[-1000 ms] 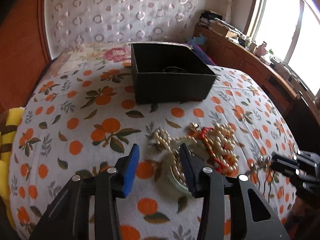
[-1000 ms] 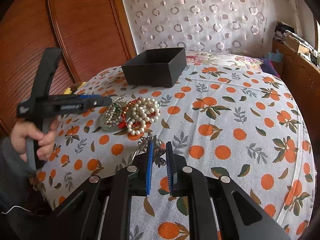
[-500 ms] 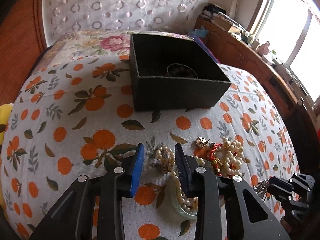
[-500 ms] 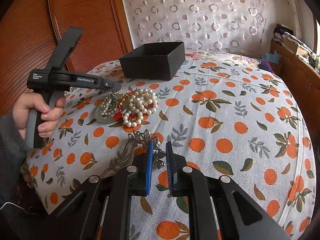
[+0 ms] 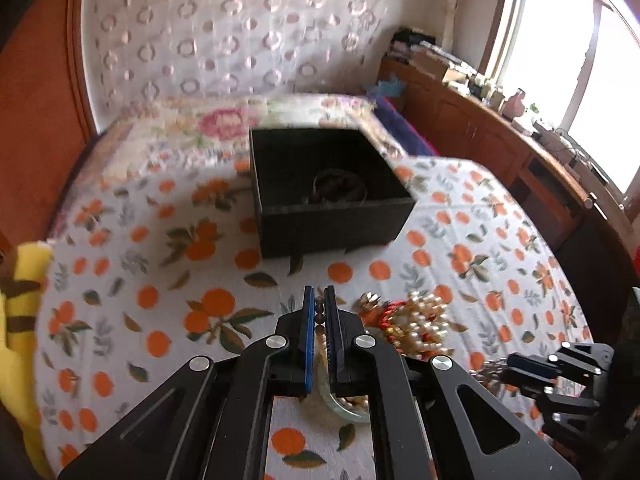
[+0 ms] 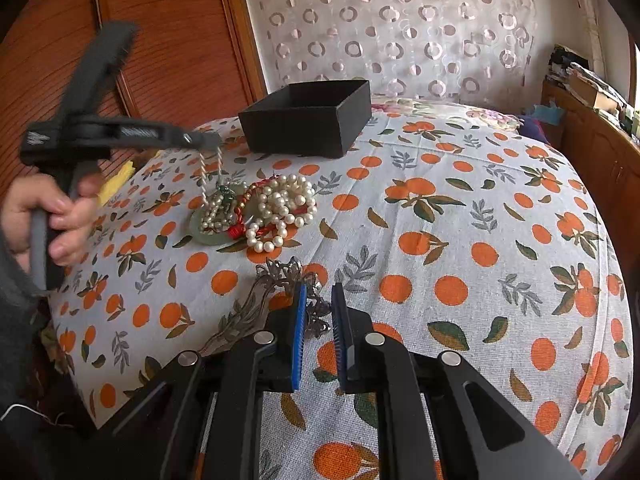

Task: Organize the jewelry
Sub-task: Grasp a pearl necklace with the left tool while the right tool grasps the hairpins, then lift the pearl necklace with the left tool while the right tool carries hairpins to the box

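Note:
My left gripper is shut on a pearl necklace strand. In the right wrist view the strand hangs from the left gripper above the jewelry pile of pearls, red cord and a green bangle. The pile also shows in the left wrist view. The open black box stands beyond it with a dark bracelet inside; it shows in the right wrist view too. My right gripper is shut on a dark metal filigree piece lying on the cloth.
Everything lies on a bed covered with an orange-print cloth. A wooden headboard is at the left, a cluttered wooden sideboard under a window at the right. A yellow cloth lies at the bed's left edge.
My left gripper has closed on the pearl strand and lifted it off the pile. The right gripper stays on the filigree piece.

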`<state>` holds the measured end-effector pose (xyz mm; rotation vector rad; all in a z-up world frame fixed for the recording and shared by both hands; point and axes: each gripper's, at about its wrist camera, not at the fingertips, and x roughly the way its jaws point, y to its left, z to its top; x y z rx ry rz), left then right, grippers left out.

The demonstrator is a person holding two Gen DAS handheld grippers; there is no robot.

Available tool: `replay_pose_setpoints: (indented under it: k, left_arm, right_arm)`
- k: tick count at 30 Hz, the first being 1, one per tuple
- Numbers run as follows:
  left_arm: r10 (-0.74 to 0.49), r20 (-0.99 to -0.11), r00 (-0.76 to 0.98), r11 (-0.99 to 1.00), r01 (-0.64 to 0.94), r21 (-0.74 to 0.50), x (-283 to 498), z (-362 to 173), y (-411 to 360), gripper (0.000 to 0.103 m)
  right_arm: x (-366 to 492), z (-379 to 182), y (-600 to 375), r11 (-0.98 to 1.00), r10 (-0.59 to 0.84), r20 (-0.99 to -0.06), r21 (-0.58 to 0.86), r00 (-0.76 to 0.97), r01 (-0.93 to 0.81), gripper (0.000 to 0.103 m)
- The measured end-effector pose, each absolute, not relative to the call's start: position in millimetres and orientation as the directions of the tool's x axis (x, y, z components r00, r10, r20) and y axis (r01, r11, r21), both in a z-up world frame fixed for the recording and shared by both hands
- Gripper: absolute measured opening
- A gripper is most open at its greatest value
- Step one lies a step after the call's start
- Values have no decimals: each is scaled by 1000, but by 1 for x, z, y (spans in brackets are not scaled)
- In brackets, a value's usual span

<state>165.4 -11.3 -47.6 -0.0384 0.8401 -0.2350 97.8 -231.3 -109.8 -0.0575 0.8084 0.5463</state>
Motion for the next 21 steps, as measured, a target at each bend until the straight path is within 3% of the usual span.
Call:
replay_pose_setpoints:
  k: [6, 8, 13, 16, 18, 21]
  left_arm:
    - [-241, -664, 707, 969, 211, -127, 142, -10, -10, 4]
    - [-243, -651, 719, 969, 216, -124, 139, -2, -8, 4]
    - [-244, -609, 754, 968, 225, -109, 127, 21, -8, 4]
    - [-244, -587, 772, 968, 226, -105, 120, 31, -7, 4]
    - [-244, -574, 782, 969, 225, -105, 116, 37, -5, 4]
    - [-244, -557, 794, 969, 227, -102, 112, 46, -3, 4]
  right_arm:
    - [104, -108, -228, 858, 441, -710, 155, 549, -490, 16]
    - [108, -109, -224, 850, 443, -727, 154, 525, -504, 26]
    - [112, -115, -218, 826, 464, -747, 170, 476, -538, 37]
    - [112, -115, -218, 824, 468, -747, 175, 472, -539, 35]
    - [113, -114, -220, 827, 470, -744, 183, 475, -532, 23]
    - [111, -111, -221, 820, 491, -726, 199, 481, -538, 22]
